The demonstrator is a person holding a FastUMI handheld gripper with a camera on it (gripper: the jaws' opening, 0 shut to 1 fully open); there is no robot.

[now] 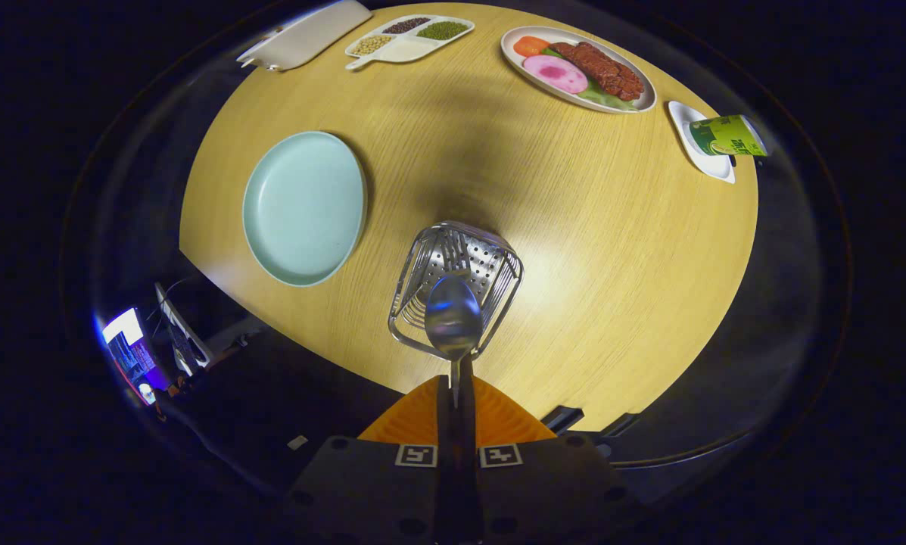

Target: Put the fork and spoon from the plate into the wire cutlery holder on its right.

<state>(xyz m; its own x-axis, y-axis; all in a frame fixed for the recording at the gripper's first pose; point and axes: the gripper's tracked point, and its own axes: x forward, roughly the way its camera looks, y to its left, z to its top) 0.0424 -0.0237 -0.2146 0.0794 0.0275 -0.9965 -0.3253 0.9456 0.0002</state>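
- Spoon [453, 316]: clamped by its handle between the two fingers [443, 393], bowl pointing ahead and hanging over the near rim of the holder.
- Gripper [456, 390]: fingers drawn together on the thin handle, both pressing on it; two square markers on the body just behind them.
- Holder [456, 288]: wire, with a perforated metal floor, standing on the table just ahead of the fingers, right of the plate and apart from it.
- Plate [303, 207]: pale blue-green, round, left of the holder, bare inside.
- Fork: cannot tell; possibly hidden behind the spoon bowl inside the holder.
- Table [589, 250]: light wood, round-edged, with a shadow across the middle beyond the holder.
- Far side, well apart from the holder: oval dish [578, 69] with sliced meat, a pink slice, something orange and a green leaf; divided tray [409, 38] with beans and grains; white board [306, 35] left of the tray.
- Right edge: green cup [726, 136] lying tilted on a small white saucer [714, 163].
- Lit screen [129, 350] off the table, near left.
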